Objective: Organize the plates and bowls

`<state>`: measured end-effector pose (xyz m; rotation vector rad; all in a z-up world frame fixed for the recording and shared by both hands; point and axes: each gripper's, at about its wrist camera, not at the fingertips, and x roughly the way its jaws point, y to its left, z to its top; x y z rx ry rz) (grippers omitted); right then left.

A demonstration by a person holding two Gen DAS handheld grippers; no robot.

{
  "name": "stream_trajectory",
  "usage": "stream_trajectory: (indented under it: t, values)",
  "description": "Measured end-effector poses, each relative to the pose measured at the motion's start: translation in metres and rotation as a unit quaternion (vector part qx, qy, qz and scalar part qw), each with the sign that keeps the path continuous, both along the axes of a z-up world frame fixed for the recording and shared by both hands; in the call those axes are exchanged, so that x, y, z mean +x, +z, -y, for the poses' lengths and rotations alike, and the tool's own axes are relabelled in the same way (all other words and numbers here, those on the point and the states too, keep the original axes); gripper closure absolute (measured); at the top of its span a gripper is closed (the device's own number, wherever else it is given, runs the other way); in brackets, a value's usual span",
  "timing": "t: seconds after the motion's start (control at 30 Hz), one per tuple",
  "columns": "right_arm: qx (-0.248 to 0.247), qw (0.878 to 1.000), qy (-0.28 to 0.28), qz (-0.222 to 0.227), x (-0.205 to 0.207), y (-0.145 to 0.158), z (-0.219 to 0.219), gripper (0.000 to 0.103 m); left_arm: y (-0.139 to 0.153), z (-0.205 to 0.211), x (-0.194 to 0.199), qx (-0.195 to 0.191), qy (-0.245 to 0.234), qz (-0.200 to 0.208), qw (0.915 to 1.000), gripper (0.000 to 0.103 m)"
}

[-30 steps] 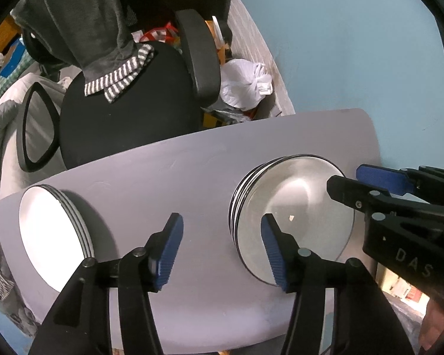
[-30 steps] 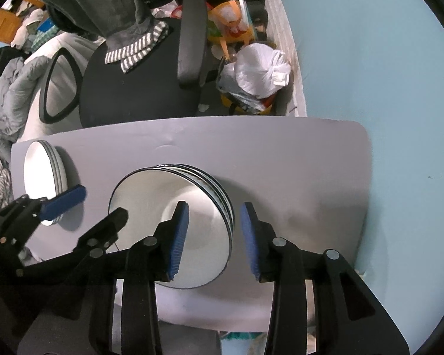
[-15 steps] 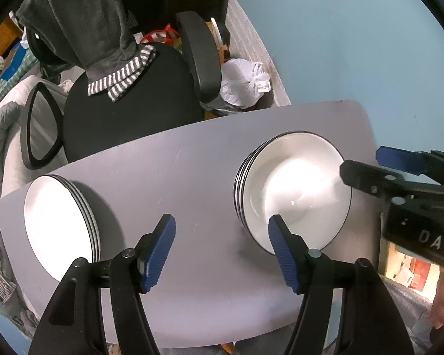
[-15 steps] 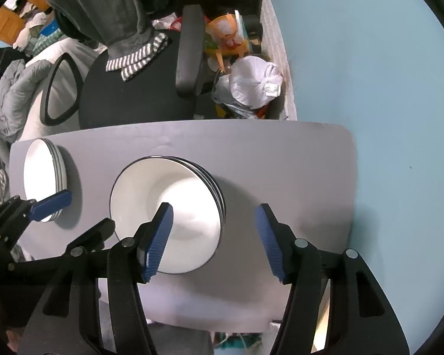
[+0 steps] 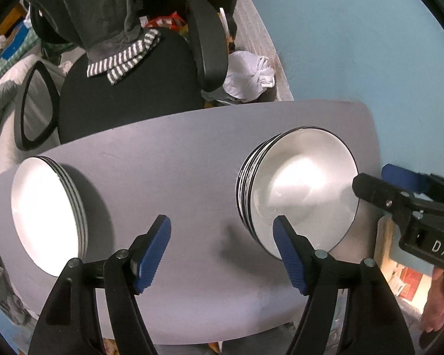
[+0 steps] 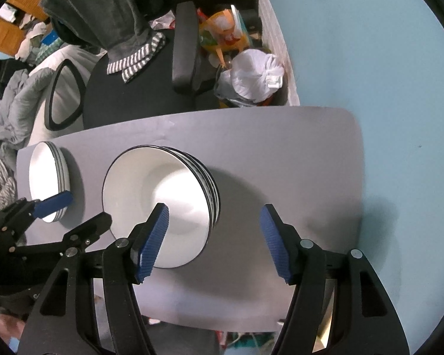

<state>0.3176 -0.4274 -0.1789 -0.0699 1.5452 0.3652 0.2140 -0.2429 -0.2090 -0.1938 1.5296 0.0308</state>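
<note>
A stack of white, black-rimmed bowls [image 5: 303, 183] [image 6: 159, 207] sits right of centre on the grey table [image 5: 177, 153] [image 6: 281, 148]. A stack of white plates [image 5: 47, 213] [image 6: 46, 177] lies at the table's left end. My left gripper [image 5: 222, 248] hangs above the bare table between the two stacks, jaws opening, nothing between them. My right gripper [image 6: 213, 236] hovers over the right rim of the bowl stack and the table beside it, jaws opening, nothing gripped. Each gripper shows in the other's view: the right gripper [image 5: 387, 183], the left gripper [image 6: 74, 210].
A black office chair [image 5: 127, 88] [image 6: 151, 88] draped with grey clothing stands behind the table. A white plastic bag [image 5: 248, 74] [image 6: 257, 77] and clutter lie on the floor by the blue wall [image 5: 355, 44]. A hand [image 5: 438, 304] shows at the lower right.
Both grippers' jaws have spread wider. Both cameras have drawn back from the table, so the bowl stack now lies clear of the jaws.
</note>
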Motion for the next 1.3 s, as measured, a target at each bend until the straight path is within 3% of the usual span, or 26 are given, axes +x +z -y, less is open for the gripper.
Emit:
stream_trajectory:
  t: [0.6, 1.3]
  values:
    - [0.035, 0.997, -0.025, -0.071, 0.014, -0.051, 0.009, 0.039, -0.043, -0.004, 0.015, -0.009, 0.033, -0.053, 0.9980, 0.030]
    - [0.047, 0.995, -0.020, -0.086, 0.021, -0.068, 0.012, 0.039, -0.060, -0.001, 0.026, -0.048, 0.053, -0.071, 0.9949, 0.030]
